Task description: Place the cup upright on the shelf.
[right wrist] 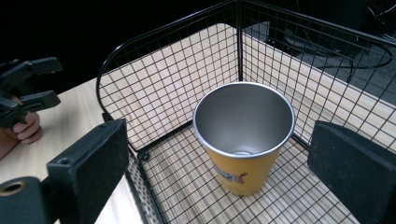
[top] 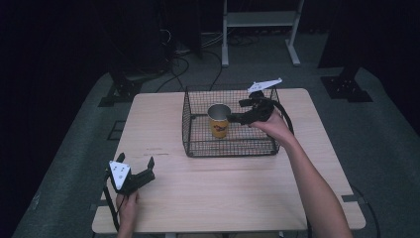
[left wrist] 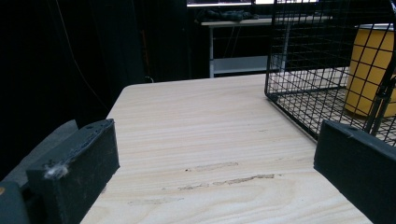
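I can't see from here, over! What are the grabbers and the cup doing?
Right gripper open, beside cup. Left gripper open, low on table. Cup upright in basket. Nothing in the way.

Wire basket (top: 230, 148) walls ring the cup (top: 218, 120); top open.

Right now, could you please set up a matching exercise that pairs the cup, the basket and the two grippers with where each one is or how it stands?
Things:
1. cup
2. wire basket
3. left gripper
4. right gripper

Places or states:
A. open, low over the bare near-left part of the table
B. upright inside the basket, yellow outside, empty
C. open, held above the basket just beside the cup
D. black, standing on the far middle of the table

Pairs: 1-B, 2-D, 3-A, 4-C
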A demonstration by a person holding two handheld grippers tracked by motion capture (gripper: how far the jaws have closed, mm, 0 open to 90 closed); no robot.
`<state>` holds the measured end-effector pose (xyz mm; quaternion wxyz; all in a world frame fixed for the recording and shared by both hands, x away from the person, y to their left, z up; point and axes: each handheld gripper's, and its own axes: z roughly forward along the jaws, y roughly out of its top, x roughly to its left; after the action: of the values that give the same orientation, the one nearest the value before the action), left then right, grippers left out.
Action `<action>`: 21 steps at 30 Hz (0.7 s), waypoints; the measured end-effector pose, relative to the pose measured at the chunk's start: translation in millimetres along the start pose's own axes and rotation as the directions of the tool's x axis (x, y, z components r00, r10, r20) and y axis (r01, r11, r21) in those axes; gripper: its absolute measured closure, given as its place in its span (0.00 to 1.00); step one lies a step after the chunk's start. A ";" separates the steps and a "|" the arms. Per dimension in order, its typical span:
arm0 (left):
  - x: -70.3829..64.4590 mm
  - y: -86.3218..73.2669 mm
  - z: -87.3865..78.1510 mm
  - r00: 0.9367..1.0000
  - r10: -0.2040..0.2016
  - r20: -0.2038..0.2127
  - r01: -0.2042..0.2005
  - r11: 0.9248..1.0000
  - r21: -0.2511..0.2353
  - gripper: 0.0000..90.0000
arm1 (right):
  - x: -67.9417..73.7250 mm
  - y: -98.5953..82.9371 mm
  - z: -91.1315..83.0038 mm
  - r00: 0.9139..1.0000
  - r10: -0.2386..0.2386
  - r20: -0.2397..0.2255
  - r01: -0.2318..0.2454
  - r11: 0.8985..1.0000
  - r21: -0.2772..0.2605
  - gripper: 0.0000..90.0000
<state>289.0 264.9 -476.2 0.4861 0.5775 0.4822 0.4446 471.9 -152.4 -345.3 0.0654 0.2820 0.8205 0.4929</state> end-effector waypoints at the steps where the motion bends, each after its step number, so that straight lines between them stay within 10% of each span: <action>1: 0.1 0.0 0.0 1.000 0.001 0.000 -0.001 1.000 0.001 0.00 | 1.1 -1.0 -2.4 1.000 0.001 -0.004 -0.001 1.000 -0.003 0.05; 21: 0.0 0.1 0.3 1.000 0.003 -0.001 -0.003 1.000 0.002 0.00 | 34.1 -13.5 -36.5 0.998 -0.015 -0.068 0.013 1.000 -0.022 0.06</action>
<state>289.3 264.9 -476.1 0.4845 0.5784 0.4820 0.4453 424.1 -167.4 -332.5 0.0437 0.2584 0.8189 0.5106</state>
